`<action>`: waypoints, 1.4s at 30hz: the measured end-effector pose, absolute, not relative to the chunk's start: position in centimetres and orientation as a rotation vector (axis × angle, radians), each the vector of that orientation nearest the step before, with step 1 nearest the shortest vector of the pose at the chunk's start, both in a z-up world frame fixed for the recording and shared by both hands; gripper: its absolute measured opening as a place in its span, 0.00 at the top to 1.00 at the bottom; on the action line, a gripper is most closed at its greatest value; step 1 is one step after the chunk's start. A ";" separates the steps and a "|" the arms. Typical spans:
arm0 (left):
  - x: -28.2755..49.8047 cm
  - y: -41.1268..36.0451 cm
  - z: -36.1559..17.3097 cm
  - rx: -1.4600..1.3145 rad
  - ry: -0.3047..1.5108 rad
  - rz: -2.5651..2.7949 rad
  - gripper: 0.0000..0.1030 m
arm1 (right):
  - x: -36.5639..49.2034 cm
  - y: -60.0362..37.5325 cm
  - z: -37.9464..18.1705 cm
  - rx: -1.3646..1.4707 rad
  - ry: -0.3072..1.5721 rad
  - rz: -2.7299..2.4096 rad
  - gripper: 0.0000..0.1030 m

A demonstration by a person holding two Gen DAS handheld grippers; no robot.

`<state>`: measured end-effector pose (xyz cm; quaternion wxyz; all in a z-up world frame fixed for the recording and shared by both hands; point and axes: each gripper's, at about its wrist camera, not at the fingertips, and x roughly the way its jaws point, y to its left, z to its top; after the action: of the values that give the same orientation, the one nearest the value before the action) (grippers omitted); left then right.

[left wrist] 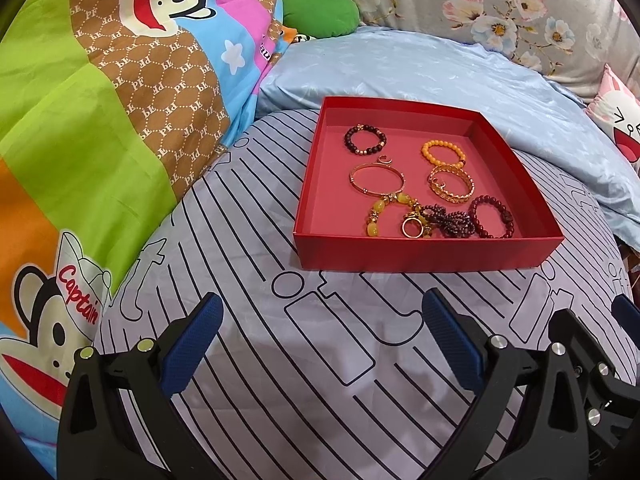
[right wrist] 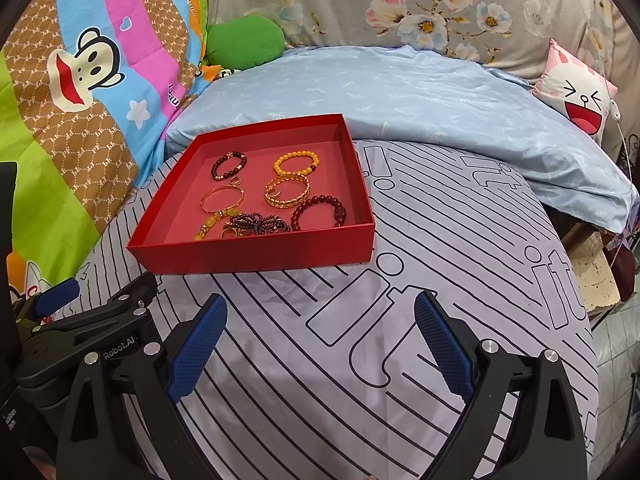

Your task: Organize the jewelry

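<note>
Both tongs hang spread wide and hold nothing: the left gripper and the right gripper hover side by side above the near part of the bed, black frames tipped with ribbed blue pads.

Under them lies a pale lilac sheet, smooth cloth printed with dark stripes and outlined block letters. Left of it a thick quilt rises, patched in green, brown, blue and pink with cartoon monkeys. At the far side a light blue duvet bulges in soft folds, backed by a grey floral cloth. A round green cushion sits in the far left corner; a pink-and-white laughing-face pillow leans at the far right.

On the sheet, just beyond the tongs, sits a shallow square red cardboard box, open-topped. All the jewelry lies inside it: a dark brown beaded bracelet far left, an orange beaded bracelet far right, a thin gold bangle, a wide patterned gold bangle, a deep red beaded bracelet near right, tangled purple beads, yellow stone beads and a small gold ring.
</note>
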<state>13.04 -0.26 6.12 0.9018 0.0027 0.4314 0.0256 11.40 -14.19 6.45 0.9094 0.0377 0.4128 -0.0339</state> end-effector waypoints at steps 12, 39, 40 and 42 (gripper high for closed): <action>13.0 -0.2 6.2 0.010 0.888 0.056 0.08 | 11.4 -14.1 6.5 0.076 0.849 -0.071 0.12; 13.0 -0.4 6.4 0.026 0.881 0.062 0.08 | 11.4 -14.1 6.4 0.073 0.851 -0.072 0.12; 12.9 -0.4 6.5 0.026 0.879 0.066 0.08 | 11.3 -14.2 6.5 0.075 0.851 -0.071 0.12; 12.8 -0.5 6.5 0.026 0.875 0.066 0.08 | 11.4 -14.2 6.5 0.076 0.851 -0.073 0.12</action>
<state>12.84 -0.47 6.50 0.9051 0.0125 0.4237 0.0320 11.36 -14.15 6.48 0.9095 0.0367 0.4125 -0.0353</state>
